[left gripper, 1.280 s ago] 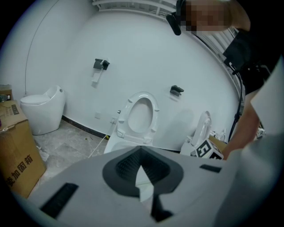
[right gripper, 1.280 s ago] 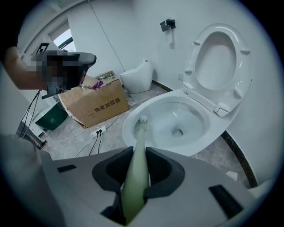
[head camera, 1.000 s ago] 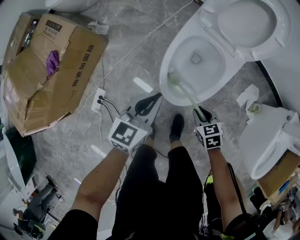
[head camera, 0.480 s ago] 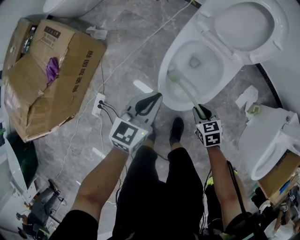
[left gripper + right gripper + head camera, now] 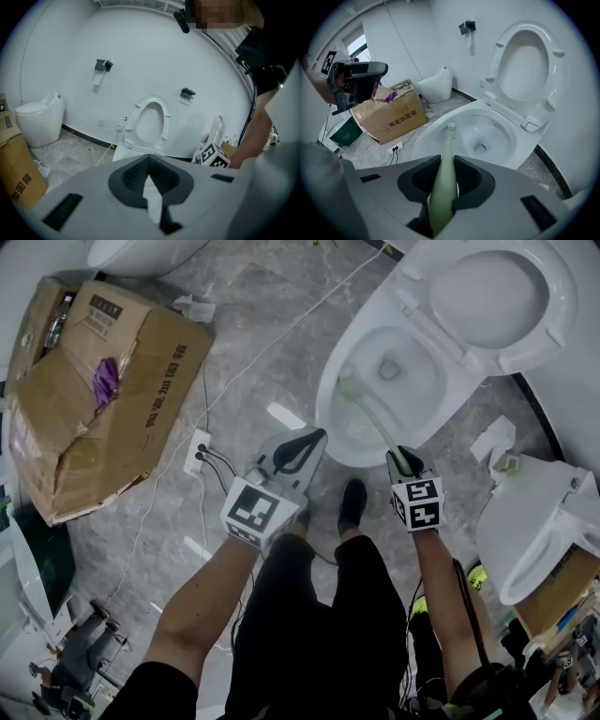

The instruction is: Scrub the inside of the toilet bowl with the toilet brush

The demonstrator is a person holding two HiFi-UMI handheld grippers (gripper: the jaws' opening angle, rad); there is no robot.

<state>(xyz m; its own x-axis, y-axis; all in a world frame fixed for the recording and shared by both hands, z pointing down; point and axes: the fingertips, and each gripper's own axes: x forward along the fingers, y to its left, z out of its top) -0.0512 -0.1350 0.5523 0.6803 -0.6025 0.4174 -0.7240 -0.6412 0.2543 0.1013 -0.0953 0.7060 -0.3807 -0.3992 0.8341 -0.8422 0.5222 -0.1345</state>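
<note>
Inside the toilet bowl, at its near-left inner wall just under the rim, sits the bristle head of the pale green toilet brush. Whether the bristles actually press on the porcelain cannot be told. The handle slants back out over the front rim to the right gripper. In the right gripper view the brush handle runs straight up between the two dark jaw pads, which are clamped on it from both sides, with the head pointing towards the drain opening. Water lies at the bottom of the bowl. The toilet seat and lid stand raised behind it.

The left gripper hangs over the floor just left of the bowl's front and touches nothing. In the left gripper view its jaws meet at the tips with nothing between them, and only a narrow wedge of gap shows lower down.

Below both grippers are the person's bare forearms and legs in black trousers, with a black shoe on the grey marbled floor near the bowl's foot. A white power strip with two black plugs lies left of the left gripper, and a thin white cable runs from it across the floor. Farther left lies a dented cardboard box with a purple object on top. At the right edge, another white toilet rests on cardboard.
</note>
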